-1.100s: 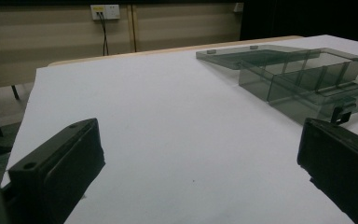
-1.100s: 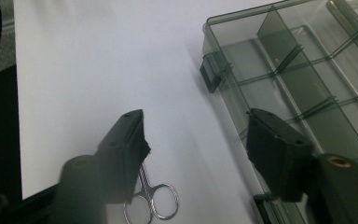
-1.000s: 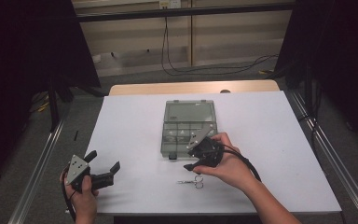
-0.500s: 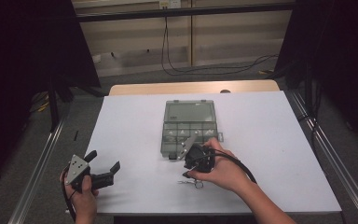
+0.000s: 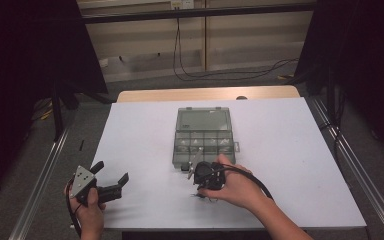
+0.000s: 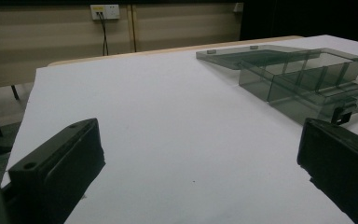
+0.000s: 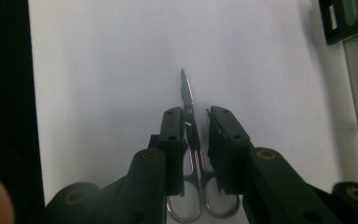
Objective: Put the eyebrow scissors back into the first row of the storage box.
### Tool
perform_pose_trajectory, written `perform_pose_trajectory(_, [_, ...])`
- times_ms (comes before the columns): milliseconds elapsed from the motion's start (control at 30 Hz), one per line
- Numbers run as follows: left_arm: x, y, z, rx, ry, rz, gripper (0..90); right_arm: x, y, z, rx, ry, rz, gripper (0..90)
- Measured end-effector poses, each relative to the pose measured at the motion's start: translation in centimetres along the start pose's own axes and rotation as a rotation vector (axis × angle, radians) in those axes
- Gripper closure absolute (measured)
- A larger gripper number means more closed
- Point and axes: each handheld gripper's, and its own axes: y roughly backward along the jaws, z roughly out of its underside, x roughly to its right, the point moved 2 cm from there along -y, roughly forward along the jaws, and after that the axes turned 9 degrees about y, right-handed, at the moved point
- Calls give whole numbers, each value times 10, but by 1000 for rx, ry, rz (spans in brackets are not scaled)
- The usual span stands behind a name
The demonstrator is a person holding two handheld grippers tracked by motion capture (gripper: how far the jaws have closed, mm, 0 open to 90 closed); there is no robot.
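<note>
Open table (image 5: 290, 165) lies left and right of the centre; the organiser box (image 5: 203, 137) and small scissors (image 7: 191, 135) obstruct the middle.

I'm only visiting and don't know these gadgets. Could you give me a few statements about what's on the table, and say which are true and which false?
1. The right gripper has its jaws on either side of a small pair of scissors. True.
2. The scissors lie inside the clear compartment box. False: they lie on the white table, in front of the box.
3. The left gripper is open and holds nothing. True.
4. The box's lid is closed. False: it lies folded back, open.
5. The scissor blades are spread wide apart. False: they are together, forming one point.
</note>
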Motion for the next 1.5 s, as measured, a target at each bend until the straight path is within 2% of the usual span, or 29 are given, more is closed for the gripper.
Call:
perform_pose_trajectory(133, [-1, 0, 0, 2, 1, 5, 0, -2, -4, -1, -22, 5, 12, 792])
perform_pose_trajectory(167, [-1, 0, 0, 4, 3, 12, 0, -3, -4, -1, -25, 4, 16, 841])
perform_pose_trajectory(333, [-1, 1, 0, 10, 8, -1, 0, -3, -4, -2, -31, 11, 16, 851])
perform_pose_trajectory(467, [-1, 1, 0, 11, 10, -1, 0, -2, -3, -2, -20, 8, -10, 855])
perform_pose_trajectory(667, [-2, 1, 0, 8, 3, 0, 0, -3, -1, -2, -25, 14, 12, 856])
perform_pose_trajectory(700, [-2, 1, 0, 7, 2, 0, 0, -3, -1, -2, -24, 13, 15, 900])
perform_pose_trajectory(800, [-1, 1, 0, 6, 3, 3, 0, -3, 1, -2, -23, 14, 33, 900])
perform_pose_trajectory(867, [-1, 1, 0, 5, 1, 4, 0, -3, -1, -2, -35, 18, 29, 900])
perform_pose_trajectory(900, [-1, 1, 0, 5, 1, 2, 0, -3, -1, -2, -34, 4, 27, 900])
perform_pose_trajectory(967, [-1, 1, 0, 11, 8, -1, 0, -2, 1, -1, -27, 18, 48, 900])
perform_pose_trajectory(1000, [-1, 1, 0, 11, 9, 1, 0, -2, 2, -1, -19, 9, 54, 895])
perform_pose_trajectory(1067, [-1, 1, 0, 11, 8, -1, 0, -2, 3, -2, -16, -15, 39, 800])
perform_pose_trajectory(1133, [-2, 1, 0, 5, 0, 0, 0, -2, 0, -3, -21, -14, 34, 760])
perform_pose_trajectory(1233, [-1, 1, 0, 6, 2, -1, 0, -3, -4, -3, -44, -16, 30, 769])
perform_pose_trajectory(1267, [-1, 1, 0, 4, 2, 3, 0, -4, -5, -3, -45, -25, 35, 791])
perform_pose_trajectory(1300, [-1, 0, 0, 6, 2, 7, 0, -4, -5, -3, -47, -32, 37, 851])
perform_pose_trajectory(1433, [-1, 0, 0, 9, 5, 2, 1, -6, -4, -6, -68, -32, 42, 856])
perform_pose_trajectory(1500, [-1, 0, 0, 6, 1, 7, 1, -4, -4, -4, -55, -39, 18, 856])
